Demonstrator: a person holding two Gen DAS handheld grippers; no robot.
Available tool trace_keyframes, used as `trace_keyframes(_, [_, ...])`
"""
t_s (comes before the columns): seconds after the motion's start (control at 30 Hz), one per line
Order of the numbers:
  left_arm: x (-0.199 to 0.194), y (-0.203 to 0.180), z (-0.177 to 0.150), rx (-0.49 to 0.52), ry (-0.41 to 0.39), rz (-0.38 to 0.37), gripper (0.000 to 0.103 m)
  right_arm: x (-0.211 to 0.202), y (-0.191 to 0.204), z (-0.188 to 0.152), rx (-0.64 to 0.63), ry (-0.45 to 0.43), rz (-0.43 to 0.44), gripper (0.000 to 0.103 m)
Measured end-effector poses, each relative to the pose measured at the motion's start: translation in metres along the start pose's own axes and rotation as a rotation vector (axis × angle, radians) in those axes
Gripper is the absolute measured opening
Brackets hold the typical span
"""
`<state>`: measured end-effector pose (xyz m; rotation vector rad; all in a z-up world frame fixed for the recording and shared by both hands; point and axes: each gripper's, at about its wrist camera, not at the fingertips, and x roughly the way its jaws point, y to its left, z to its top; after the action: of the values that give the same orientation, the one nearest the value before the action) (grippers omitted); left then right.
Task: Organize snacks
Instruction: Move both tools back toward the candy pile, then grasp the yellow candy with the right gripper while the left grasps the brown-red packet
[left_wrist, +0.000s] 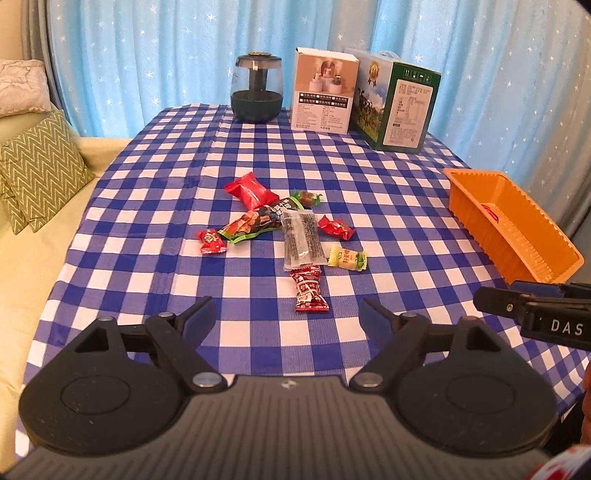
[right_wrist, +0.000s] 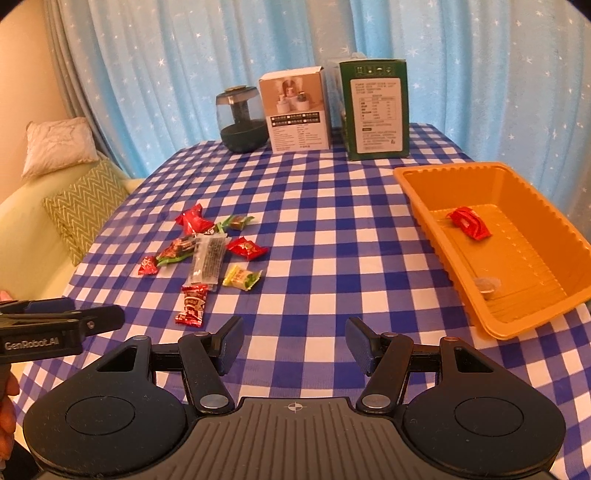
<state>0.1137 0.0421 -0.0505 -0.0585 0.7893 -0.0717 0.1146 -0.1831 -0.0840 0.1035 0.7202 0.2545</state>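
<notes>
Several wrapped snacks lie in a loose pile mid-table: a clear packet (left_wrist: 301, 240) (right_wrist: 208, 258), a long green-edged pack (left_wrist: 255, 221), a yellow-green candy (left_wrist: 347, 257) (right_wrist: 242, 277) and red candies. Nearest me lies a dark-red bar (left_wrist: 309, 290) (right_wrist: 192, 305). My left gripper (left_wrist: 288, 310) hovers open and empty just short of that bar. My right gripper (right_wrist: 295, 328) stands open and empty over bare cloth, between the pile and the orange tray (right_wrist: 443, 173) (left_wrist: 480, 199). One red candy (right_wrist: 468, 222) and a small clear item (right_wrist: 487, 285) lie in the tray.
At the table's far edge stand a dark glass jar (left_wrist: 256, 88), a white box (left_wrist: 323, 92) and a green box (left_wrist: 397, 103). A sofa with cushions (left_wrist: 40, 170) is to the left. Blue star curtains hang behind. The tray sits at the right edge.
</notes>
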Motion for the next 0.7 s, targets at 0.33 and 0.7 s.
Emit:
trace_keyframes(0.33, [0.049, -0.002, 0.0, 0.007, 0.029, -0.035, 0.071, 0.038, -0.004, 0.004, -0.035, 0.014, 0.023, 0.061])
trace_keyframes(0.7, [0.094, -0.008, -0.001, 0.038, 0.021, -0.063, 0.049, 0.076, -0.011, 0.01, -0.067, 0.025, 0.05, 0.06])
